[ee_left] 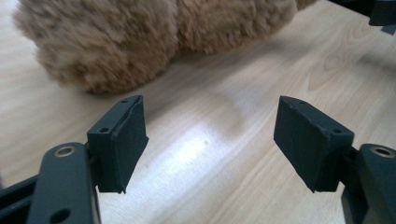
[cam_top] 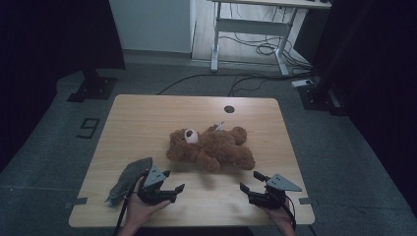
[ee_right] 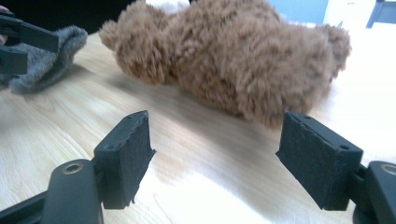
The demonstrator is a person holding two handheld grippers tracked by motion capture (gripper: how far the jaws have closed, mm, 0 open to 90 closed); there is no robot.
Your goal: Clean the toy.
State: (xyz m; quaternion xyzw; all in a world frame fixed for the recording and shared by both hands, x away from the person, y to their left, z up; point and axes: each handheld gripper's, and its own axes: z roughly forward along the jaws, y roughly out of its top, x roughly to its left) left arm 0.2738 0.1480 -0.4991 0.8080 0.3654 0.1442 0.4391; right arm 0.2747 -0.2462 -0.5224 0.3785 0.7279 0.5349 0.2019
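Pale wood counter (cam_top: pixel 147 118), set on grey floor, one round grommet hole near its far edge. We list one teddy bear (cam_top: pixel 211 146): shaggy tan-brown plush, lying on its side at the middle of the counter, pale muzzle patch turned up, limbs spread toward the right. The fur looks long and tufted in both gripper views (a small pale tag shows at its back). Beside the left gripper (cam_top: pixel 169 182) we note a grey fuzzy cloth (cam_top: pixel 129 178) near the front left edge. Left fingers (ee_left: pixel 122 142) released, bare counter between them, bear just ahead. Right gripper (cam_top: pixel 250 181) likewise spread wide, holding nothing, bear near.
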